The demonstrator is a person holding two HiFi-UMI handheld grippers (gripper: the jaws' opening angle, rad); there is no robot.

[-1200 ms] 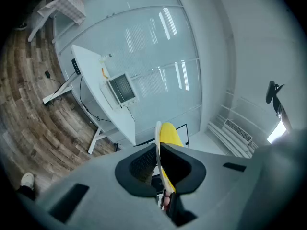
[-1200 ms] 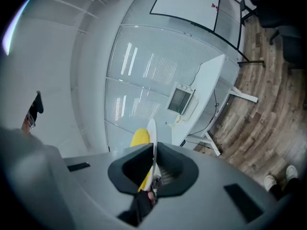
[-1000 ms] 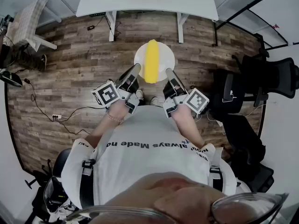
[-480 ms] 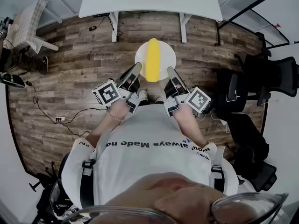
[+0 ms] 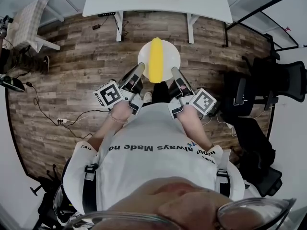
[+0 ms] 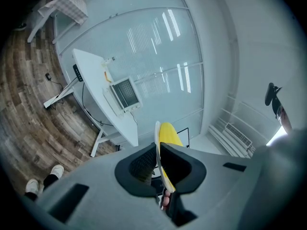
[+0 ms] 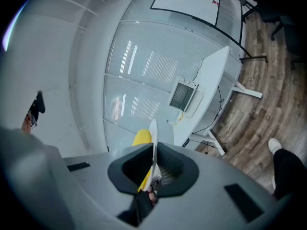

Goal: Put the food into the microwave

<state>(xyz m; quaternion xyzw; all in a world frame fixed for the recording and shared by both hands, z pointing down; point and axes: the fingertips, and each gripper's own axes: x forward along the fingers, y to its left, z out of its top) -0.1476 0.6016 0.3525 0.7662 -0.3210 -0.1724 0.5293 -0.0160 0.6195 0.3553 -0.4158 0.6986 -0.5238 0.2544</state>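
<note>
The white desk (image 5: pixel 153 6) stands straight ahead of me, with the microwave (image 6: pixel 123 94) on it. I hold the plate (image 5: pixel 171 56) out between us. My left gripper (image 5: pixel 138 71) has its jaws clamped on the plate's left rim, and my right gripper (image 5: pixel 174 73) is clamped on the right rim. The yellow food (image 5: pixel 155 60) lies lengthwise on the plate, pointing at the desk.

The T-shirt (image 5: pixel 144 133) is white with black words. Black straps (image 5: pixel 88 188) with buckles, glasses (image 5: pixel 254 213) and white shoes (image 6: pixel 53 170) are worn too. The left gripper (image 5: pixel 139 69) and right gripper (image 5: pixel 174 71) are grey, each with a black-and-white marker cube (image 5: pixel 109 95).
</note>
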